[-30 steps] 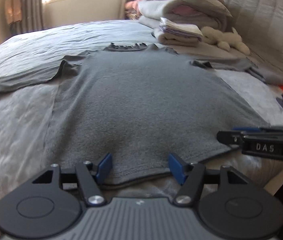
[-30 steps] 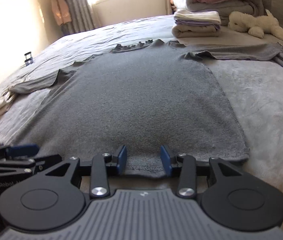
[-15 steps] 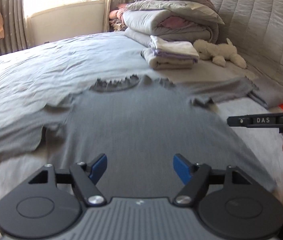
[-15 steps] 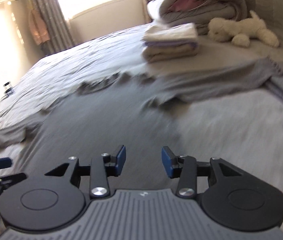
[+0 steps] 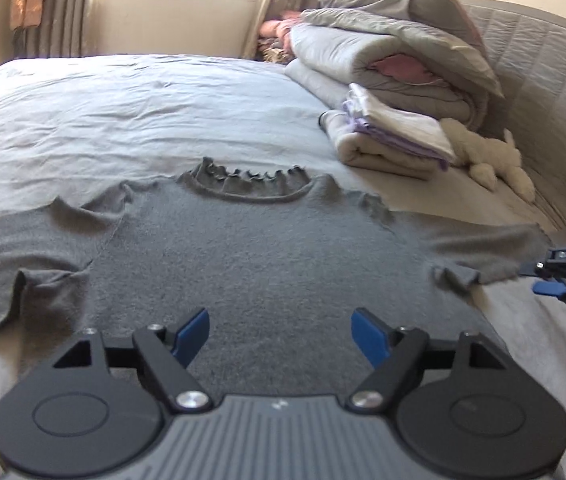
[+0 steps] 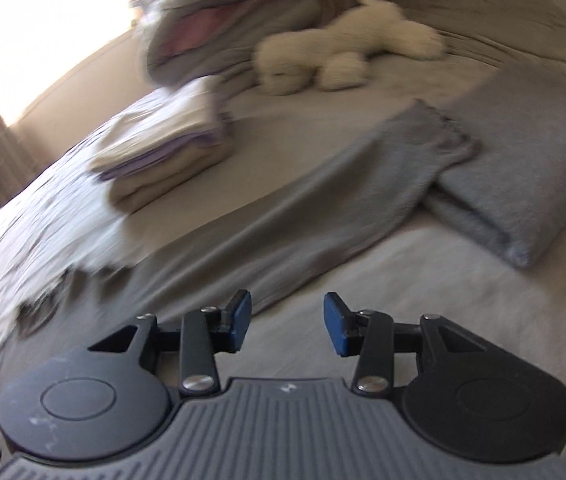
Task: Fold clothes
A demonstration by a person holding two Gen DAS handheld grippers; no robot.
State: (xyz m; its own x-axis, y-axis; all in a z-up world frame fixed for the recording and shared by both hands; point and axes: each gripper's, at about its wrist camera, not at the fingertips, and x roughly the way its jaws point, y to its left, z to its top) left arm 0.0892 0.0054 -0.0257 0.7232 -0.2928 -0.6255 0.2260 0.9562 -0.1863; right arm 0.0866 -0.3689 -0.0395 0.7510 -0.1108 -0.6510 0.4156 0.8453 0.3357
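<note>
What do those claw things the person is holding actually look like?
Each claw has two black linkage arms tipped with blue pads, silver screw heads, two round black discs and a ribbed grey body: the left claw, the right claw. White letters mark the right one's side. No cables or sleeves show.

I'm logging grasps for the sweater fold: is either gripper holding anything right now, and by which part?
Nothing is held. The left gripper is over the grey sweater, its jaws opening with nothing between them. The right gripper is open and empty near the sweater's sleeve.
</note>
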